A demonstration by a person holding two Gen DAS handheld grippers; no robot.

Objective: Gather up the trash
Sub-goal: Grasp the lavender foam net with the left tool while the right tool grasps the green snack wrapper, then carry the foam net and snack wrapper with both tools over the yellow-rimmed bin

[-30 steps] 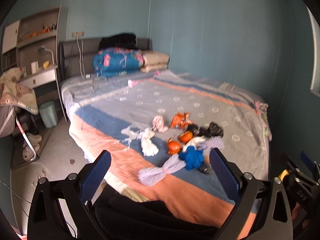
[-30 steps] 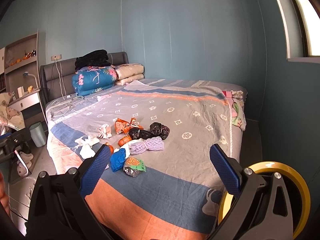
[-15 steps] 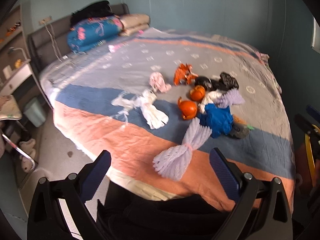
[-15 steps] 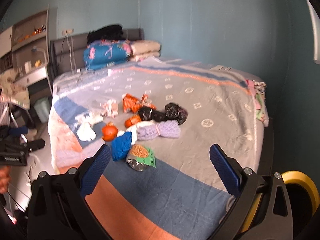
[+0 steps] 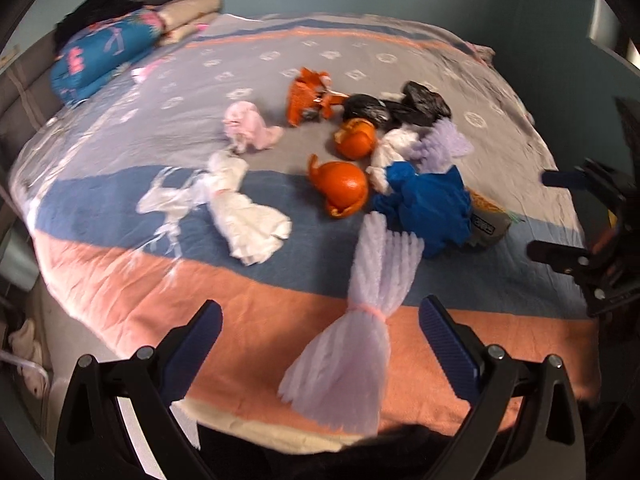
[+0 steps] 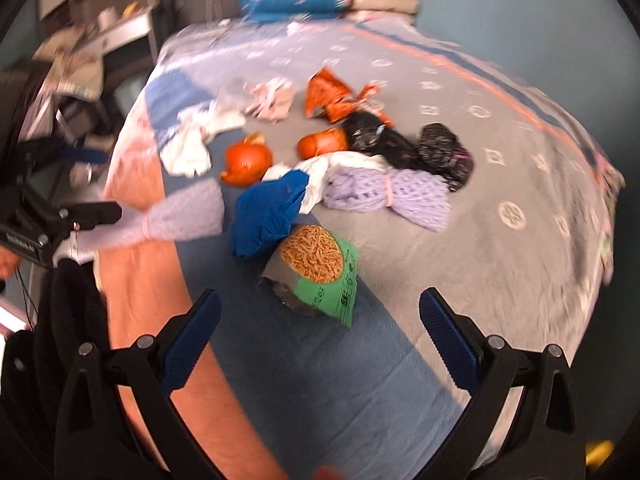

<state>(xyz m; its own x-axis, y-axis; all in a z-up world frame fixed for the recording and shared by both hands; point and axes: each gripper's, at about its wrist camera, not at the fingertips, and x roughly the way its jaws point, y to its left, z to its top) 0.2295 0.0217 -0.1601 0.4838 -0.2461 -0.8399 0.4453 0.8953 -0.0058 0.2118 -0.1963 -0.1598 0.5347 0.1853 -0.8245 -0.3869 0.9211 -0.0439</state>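
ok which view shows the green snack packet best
The right wrist view: the green snack packet lies in plain sight just ahead of the open right gripper. In the left wrist view only a grey corner of it shows behind the blue bag.

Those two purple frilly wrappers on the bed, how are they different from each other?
The near purple wrapper lies apart on the orange stripe at the bed's edge; the far purple wrapper lies on the grey, touching the black bags. The near one sits between the left gripper's open fingers. Both are tied at the middle.
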